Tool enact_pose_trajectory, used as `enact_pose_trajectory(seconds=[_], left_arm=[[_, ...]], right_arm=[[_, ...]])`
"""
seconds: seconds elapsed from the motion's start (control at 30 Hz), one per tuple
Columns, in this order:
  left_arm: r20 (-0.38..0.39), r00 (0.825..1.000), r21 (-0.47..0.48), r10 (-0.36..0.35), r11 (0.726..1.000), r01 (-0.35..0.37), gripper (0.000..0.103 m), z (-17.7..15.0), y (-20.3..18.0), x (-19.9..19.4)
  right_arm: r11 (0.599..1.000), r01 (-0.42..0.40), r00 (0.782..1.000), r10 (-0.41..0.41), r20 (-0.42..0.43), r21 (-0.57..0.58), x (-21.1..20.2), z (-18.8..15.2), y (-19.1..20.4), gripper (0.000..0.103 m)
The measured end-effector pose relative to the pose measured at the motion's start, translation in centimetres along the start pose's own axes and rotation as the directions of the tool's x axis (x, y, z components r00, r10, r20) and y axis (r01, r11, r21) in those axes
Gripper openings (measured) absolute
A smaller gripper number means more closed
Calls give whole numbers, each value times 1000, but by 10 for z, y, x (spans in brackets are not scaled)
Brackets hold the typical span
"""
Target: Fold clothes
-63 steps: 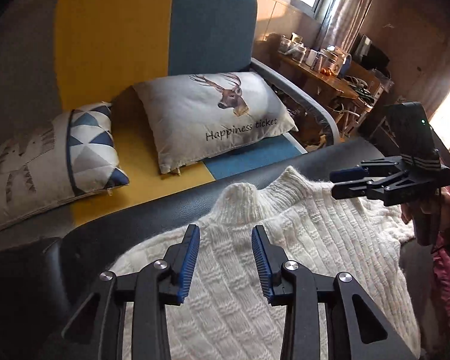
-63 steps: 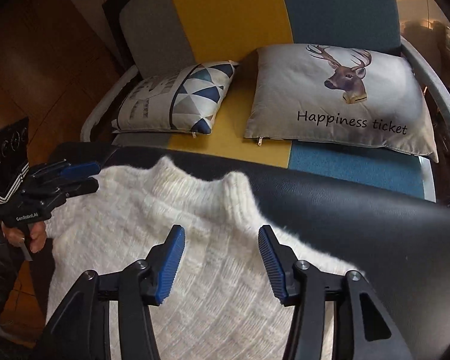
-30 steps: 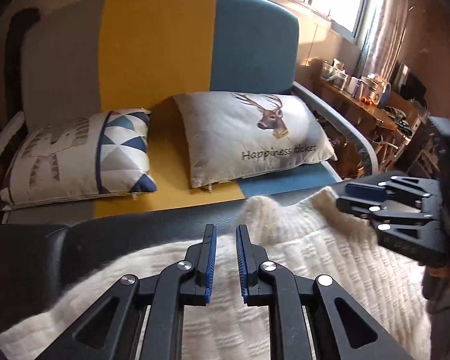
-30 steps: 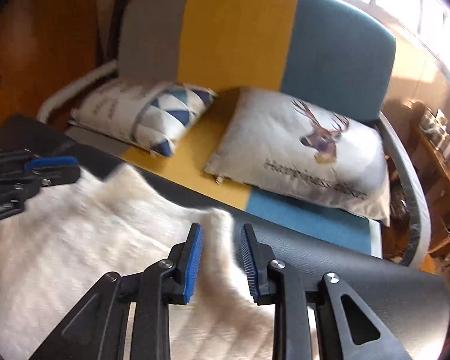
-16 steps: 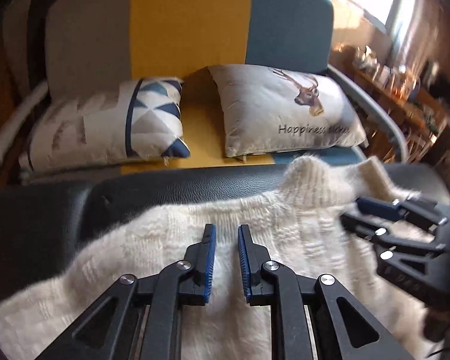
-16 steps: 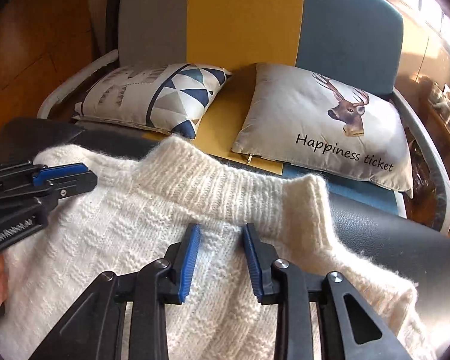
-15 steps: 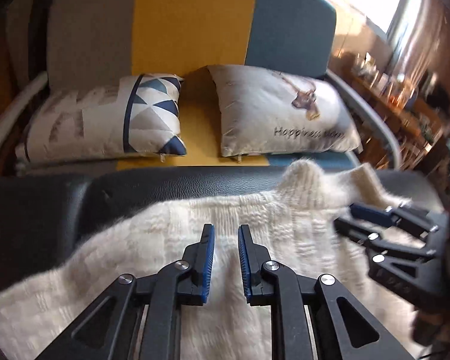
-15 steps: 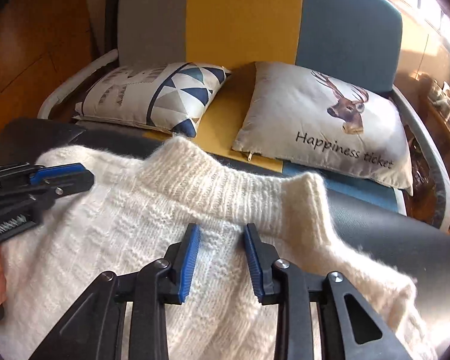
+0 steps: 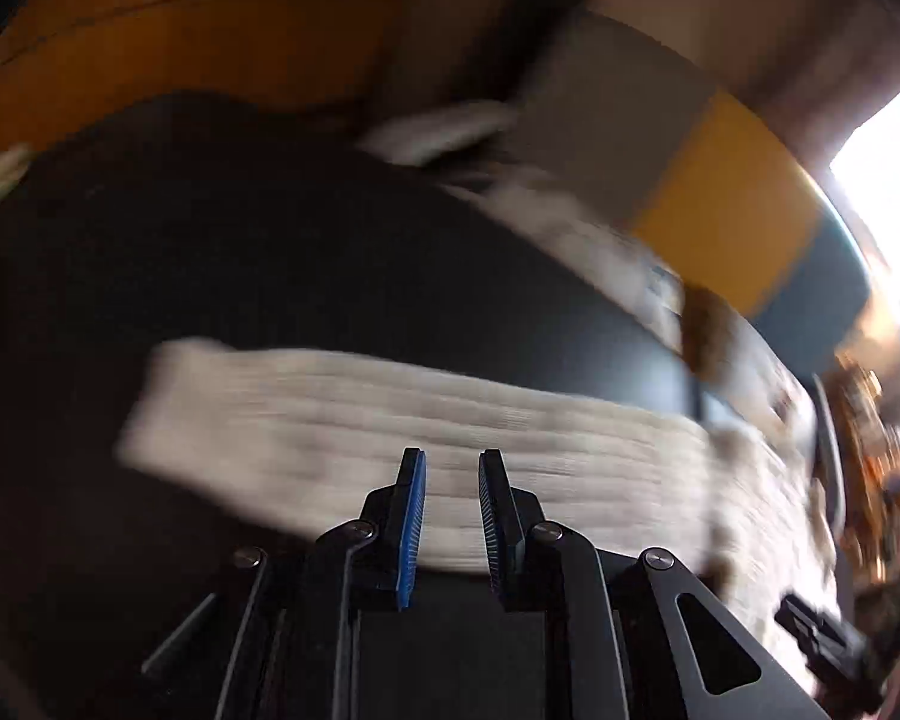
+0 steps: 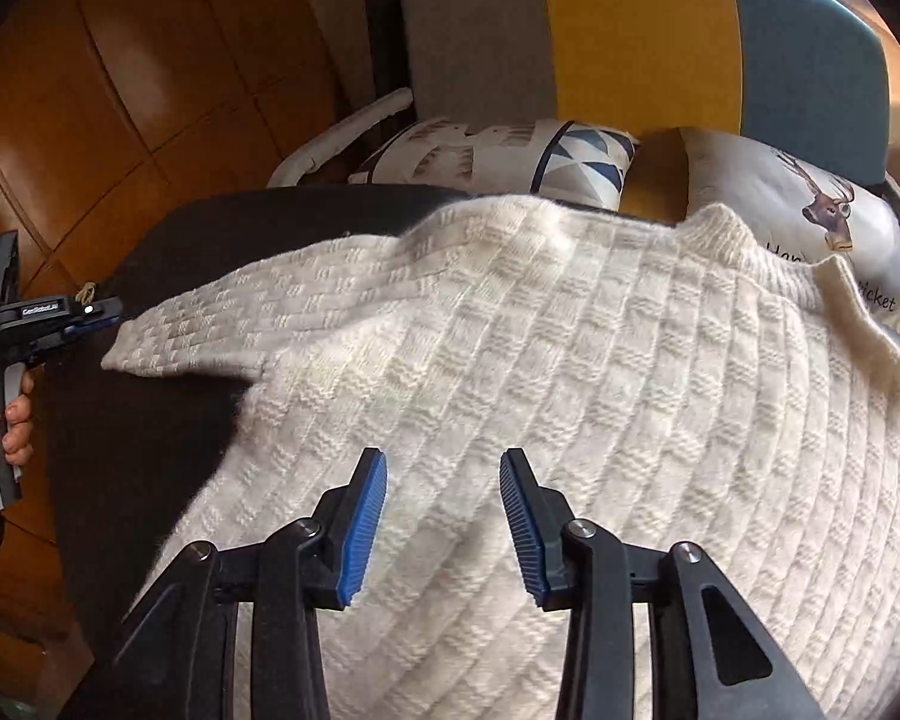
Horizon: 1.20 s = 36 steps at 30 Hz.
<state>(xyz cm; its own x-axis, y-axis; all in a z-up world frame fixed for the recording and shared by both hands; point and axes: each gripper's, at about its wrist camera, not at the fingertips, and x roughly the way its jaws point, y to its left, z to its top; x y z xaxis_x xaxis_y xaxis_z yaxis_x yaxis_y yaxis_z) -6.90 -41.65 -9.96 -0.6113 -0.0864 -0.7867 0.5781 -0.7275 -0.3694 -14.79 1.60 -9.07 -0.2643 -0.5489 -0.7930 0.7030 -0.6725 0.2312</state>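
Right fingers [image 10: 519, 510]: spread wide, blue pads clear of the knit, holding nothing.
Right gripper [image 10: 444, 519]: hovering above the body of the sweater, low on its left side.
Left fingers [image 9: 413, 516]: nearly together with a narrow gap showing; pinching nothing visible, though the view is badly blurred.
Left gripper [image 9: 450, 525]: pointed along the outstretched sleeve; seen from the right wrist [image 10: 99, 312] just beside the cuff end, gripped by a hand [image 10: 9, 420].
Sweater [image 10: 570, 372]: cream knit, spread flat on the black tabletop [image 10: 150, 420], collar toward the sofa [image 10: 642, 30] and its two cushions.
Sleeve [image 9: 390, 420]: lying straight out to the side, apart from the body.
Step in hand: probably taking the sleeve to fold it inward.
Doing it well: close on the cuff edge only, catching both layers; lift low, carry straight across the chest, lay flat without dragging the body.
Watch for: loose knit stretching or snagging on the ribbed pads.
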Motion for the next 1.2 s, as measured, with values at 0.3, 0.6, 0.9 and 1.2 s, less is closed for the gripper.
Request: enact_pose_trajectory(seconds=[0.3, 0.6, 0.9, 1.2], left_arm=[[-68, 996, -314, -54, 949, 30, 29, 20, 161, -18], [-139, 987, -247, -86, 968, 50, 36, 31, 151, 25], [-84, 996, -155, -22, 988, 8, 8, 19, 137, 8], [-27, 999, -174, 32, 984, -36, 8, -10, 154, -22]], right_arm=[[1000, 28, 1000, -28, -13, -10, 29, -17, 30, 63], [994, 45, 997, -51, -56, -95, 37, -18, 50, 92], [1000, 3, 1000, -3, -28, 3, 23, 0, 30, 56], [991, 134, 991, -134, 18, -29, 37, 84, 3, 46]])
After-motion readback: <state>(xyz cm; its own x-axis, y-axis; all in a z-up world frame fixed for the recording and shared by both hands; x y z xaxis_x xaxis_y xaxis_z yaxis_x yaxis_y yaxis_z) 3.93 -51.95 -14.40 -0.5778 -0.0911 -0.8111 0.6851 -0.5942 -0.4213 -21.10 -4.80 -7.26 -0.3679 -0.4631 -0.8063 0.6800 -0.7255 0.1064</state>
